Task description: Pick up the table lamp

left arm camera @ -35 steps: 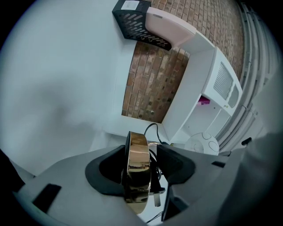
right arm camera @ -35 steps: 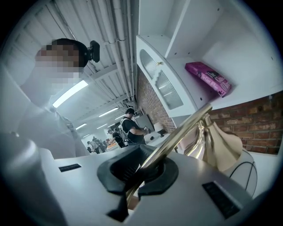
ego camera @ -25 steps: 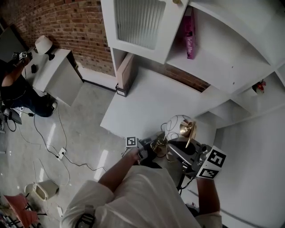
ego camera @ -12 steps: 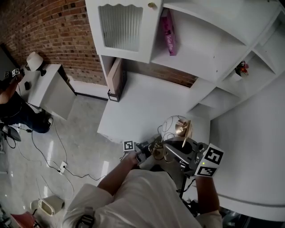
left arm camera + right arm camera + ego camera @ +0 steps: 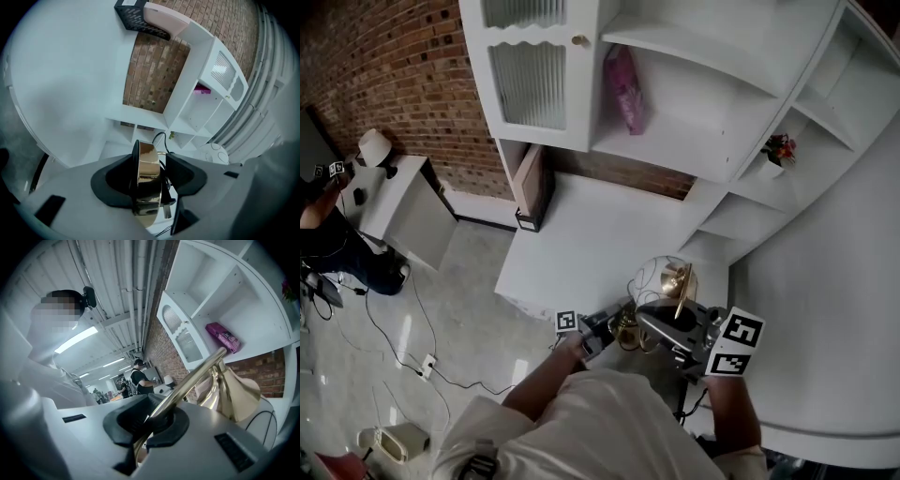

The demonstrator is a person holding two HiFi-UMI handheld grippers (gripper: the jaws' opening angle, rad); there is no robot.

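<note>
The table lamp (image 5: pixel 667 274) has a brass stem, a brass cone and a pale round shade. Both grippers hold it above the white desk's (image 5: pixel 581 239) near right corner. My left gripper (image 5: pixel 614 328) is shut on the lamp's round brass base (image 5: pixel 149 180), which stands on edge between the black pads of the left gripper (image 5: pixel 151 161); a black cord trails past it. My right gripper (image 5: pixel 664 323) is shut on the brass stem (image 5: pixel 197 373), which runs up out of the right gripper's (image 5: pixel 154 420) jaws to the cone (image 5: pixel 236 390).
A white shelf unit (image 5: pixel 703 141) stands behind the desk, with a pink packet (image 5: pixel 623 89), a ribbed-glass door (image 5: pixel 534 80) and a small red-flowered plant (image 5: pixel 778 150). A brown box (image 5: pixel 530 187) leans at the desk's left end. A person (image 5: pixel 328 225) stands far left; cables lie on the floor.
Both grippers have carried the lamp slightly up and toward the desk, grips unchanged. The head view has swung up, so more of the shelves shows.
</note>
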